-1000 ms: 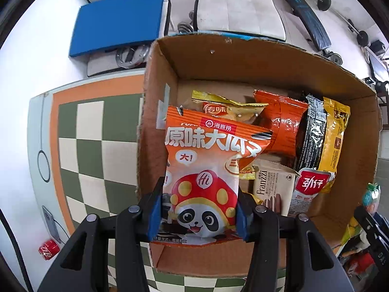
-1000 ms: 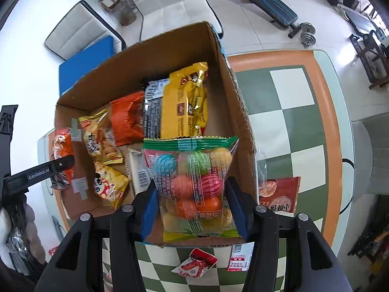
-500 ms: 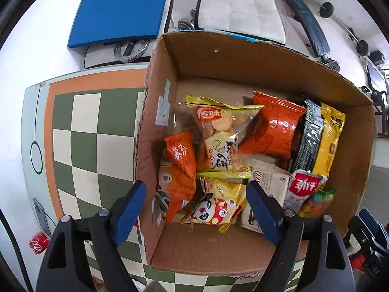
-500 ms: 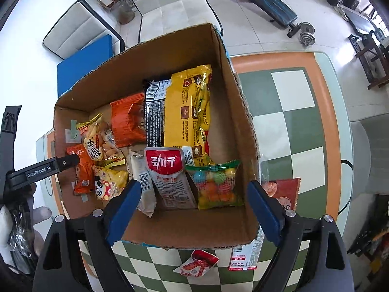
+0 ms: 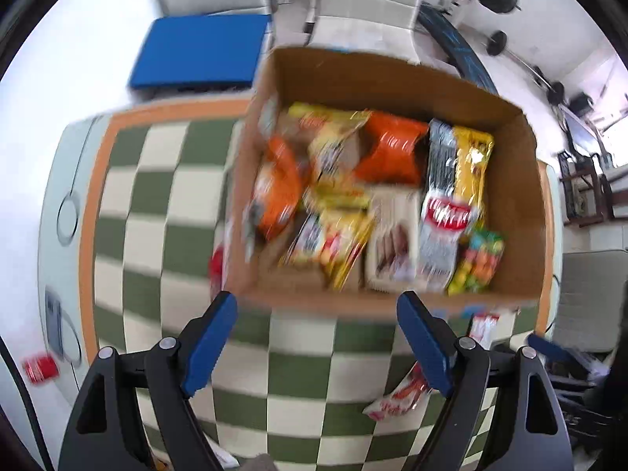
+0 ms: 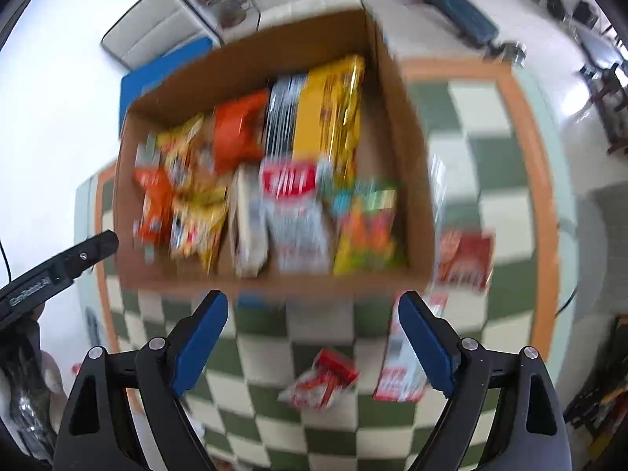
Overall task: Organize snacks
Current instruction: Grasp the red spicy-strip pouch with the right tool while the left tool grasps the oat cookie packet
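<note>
Both grippers are wide open w/ nothing between the jaws: left gripper (image 5: 316, 343) and right gripper (image 6: 314, 337) each hang over the checked table (image 6: 506, 212), just short of the box (image 5: 396, 298) near wall. Snacks sit packed in the box; a candy bag (image 6: 367, 231) leans at its right end. Loose packs remain on the table: a red pack (image 6: 465, 259) beside the box, a small red-white pack (image 6: 320, 382) and a flat pack (image 6: 400, 369) nearer the right gripper. Risks: both views are blurred, so a rushed grab could miss or pinch just a pack edge & drop it; jaws could clip the box wall and shove it.
</note>
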